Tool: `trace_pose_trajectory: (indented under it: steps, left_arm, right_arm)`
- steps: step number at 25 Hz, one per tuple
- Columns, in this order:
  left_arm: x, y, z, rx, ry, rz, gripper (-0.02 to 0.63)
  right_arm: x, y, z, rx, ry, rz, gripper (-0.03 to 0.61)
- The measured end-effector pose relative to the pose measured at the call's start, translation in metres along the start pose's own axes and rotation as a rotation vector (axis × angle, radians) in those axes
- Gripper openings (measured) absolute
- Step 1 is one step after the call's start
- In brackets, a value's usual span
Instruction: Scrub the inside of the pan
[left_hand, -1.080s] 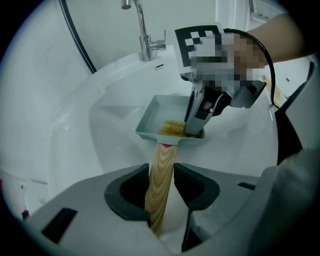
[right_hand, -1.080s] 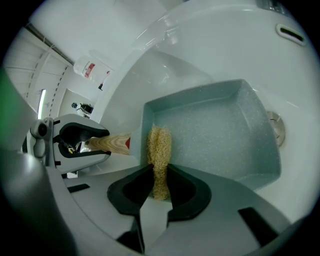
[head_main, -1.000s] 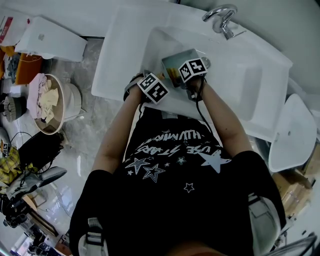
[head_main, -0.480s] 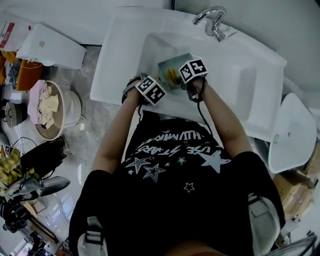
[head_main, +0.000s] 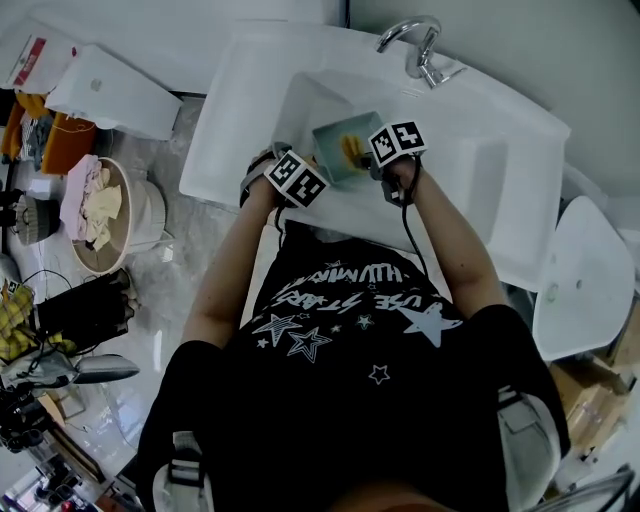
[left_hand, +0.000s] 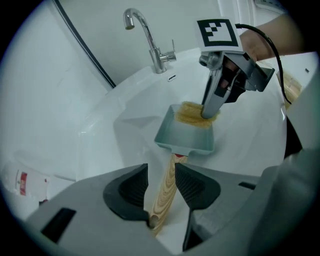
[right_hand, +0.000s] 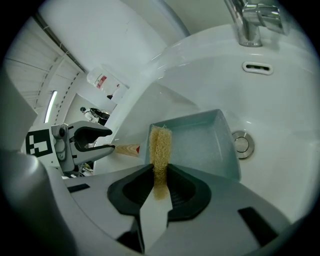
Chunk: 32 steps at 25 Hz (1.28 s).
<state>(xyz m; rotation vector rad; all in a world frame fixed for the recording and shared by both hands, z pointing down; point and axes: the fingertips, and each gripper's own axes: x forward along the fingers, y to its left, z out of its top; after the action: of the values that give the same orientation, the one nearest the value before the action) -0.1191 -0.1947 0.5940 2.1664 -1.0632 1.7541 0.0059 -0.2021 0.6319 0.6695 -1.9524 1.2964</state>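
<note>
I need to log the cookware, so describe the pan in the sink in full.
The pan is rectangular and pale grey-blue, with low walls and a light wooden handle joined at a red collar. It is tilted over the white sink basin. The left gripper clamps the handle, though its jaws have just been opening slightly. The right gripper presses a yellow fibrous scrubber against the inside near one wall. Whether its underside touches the basin cannot be told.
</note>
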Motion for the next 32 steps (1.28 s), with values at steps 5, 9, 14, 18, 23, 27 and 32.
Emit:
trace_pose_trajectory:
  steps: [5,9,14,18,23,27,32]
  left_arm:
    - [-0.018,0.004,0.008,-0.065,-0.016,0.060,0.166]
    - [-0.034,0.001,0.016,-0.144,-0.058,0.070,0.166]
    - [-0.053,-0.011,0.027,-0.246,-0.104,0.105,0.166]
    - [-0.068,-0.019,0.018,-0.324,-0.129,0.166,0.166]
    - [-0.087,-0.035,0.012,-0.440,-0.163,0.198,0.166]
    - [-0.102,-0.035,0.000,-0.530,-0.203,0.246,0.163]
    - [-0.111,-0.023,-0.028,-0.617,-0.244,0.277,0.158]
  right_arm:
    - [-0.017,-0.001,-0.007,-0.030,-0.008,0.019,0.081]
    - [-0.027,-0.003,-0.013,-0.060,-0.007,0.038,0.081]
    - [-0.041,-0.006,-0.023,-0.091,-0.016,0.064,0.080]
    - [-0.049,-0.002,-0.029,-0.147,-0.030,0.062,0.080]
    - [-0.070,0.010,-0.023,-0.223,-0.087,0.067,0.080]
    - [-0.082,0.023,-0.014,-0.258,-0.138,0.069,0.080]
    - [-0.070,0.042,-0.001,-0.282,-0.176,0.065,0.080]
